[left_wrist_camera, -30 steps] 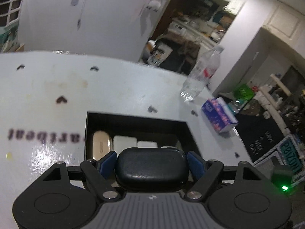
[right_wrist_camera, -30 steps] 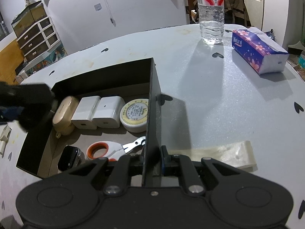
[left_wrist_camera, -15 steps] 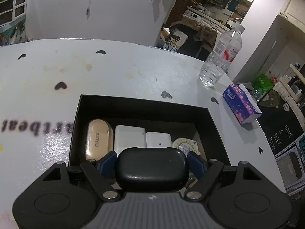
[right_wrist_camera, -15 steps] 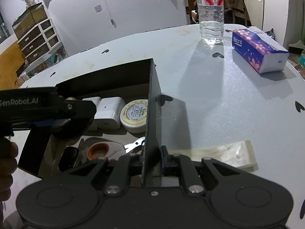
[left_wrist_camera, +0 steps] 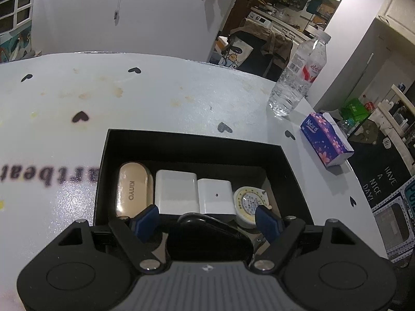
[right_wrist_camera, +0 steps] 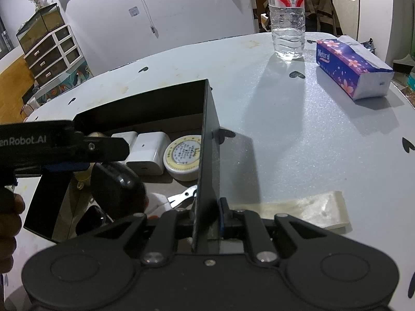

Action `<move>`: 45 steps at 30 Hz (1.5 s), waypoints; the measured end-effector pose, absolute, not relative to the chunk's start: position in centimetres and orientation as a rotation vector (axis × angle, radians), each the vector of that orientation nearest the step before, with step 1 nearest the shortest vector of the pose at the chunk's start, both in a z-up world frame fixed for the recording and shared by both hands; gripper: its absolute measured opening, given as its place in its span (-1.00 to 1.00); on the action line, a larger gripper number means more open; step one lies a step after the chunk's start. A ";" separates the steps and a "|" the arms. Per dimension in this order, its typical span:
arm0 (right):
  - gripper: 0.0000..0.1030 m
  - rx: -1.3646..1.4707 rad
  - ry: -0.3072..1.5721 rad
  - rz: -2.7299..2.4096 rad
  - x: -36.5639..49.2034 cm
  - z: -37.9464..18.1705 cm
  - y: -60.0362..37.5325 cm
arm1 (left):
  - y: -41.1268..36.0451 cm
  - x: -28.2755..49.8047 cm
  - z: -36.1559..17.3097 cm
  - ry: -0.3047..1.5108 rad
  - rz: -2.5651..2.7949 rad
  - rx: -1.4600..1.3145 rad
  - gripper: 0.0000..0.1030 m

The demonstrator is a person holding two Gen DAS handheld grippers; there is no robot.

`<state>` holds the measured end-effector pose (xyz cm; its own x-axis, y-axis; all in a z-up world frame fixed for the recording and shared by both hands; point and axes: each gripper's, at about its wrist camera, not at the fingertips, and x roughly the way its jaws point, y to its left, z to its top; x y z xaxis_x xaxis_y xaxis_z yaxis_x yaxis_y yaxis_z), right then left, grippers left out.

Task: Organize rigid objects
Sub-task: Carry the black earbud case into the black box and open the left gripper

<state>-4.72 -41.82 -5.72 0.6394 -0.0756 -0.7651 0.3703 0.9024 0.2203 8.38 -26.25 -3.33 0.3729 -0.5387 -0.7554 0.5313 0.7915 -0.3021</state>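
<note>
Our right gripper point(right_wrist_camera: 207, 229) is clamped on the near right wall of the box point(right_wrist_camera: 207, 129), we'd judge to steady it. Our left gripper point(left_wrist_camera: 207, 220) hangs over the box's near half, fingers apart, the black case point(left_wrist_camera: 210, 238) loose between them and tipped down inside the box, seemingly just let go. Under it lie clippers point(right_wrist_camera: 181, 197). Along the box's far wall sit a beige case point(left_wrist_camera: 132, 189), two chargers point(left_wrist_camera: 176, 191) and a tin point(left_wrist_camera: 249, 204), so free room is tight. Beyond the box stand a bottle point(right_wrist_camera: 286, 18) and tissues point(right_wrist_camera: 352, 70).
</note>
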 end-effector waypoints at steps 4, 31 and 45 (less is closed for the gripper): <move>-0.74 0.379 0.843 -0.261 -4.7 -5.7 -41.8 | -25.9 8.1 -2.9 0.959 -0.695 -0.005 0.59; -0.75 0.384 0.844 -0.273 -4.7 -5.8 -41.7 | -20.3 2.7 -0.4 0.754 -0.787 0.145 1.00; -0.77 0.372 0.842 -0.282 -4.8 -5.7 -41.5 | -17.7 2.0 -1.3 0.696 -0.760 0.161 1.00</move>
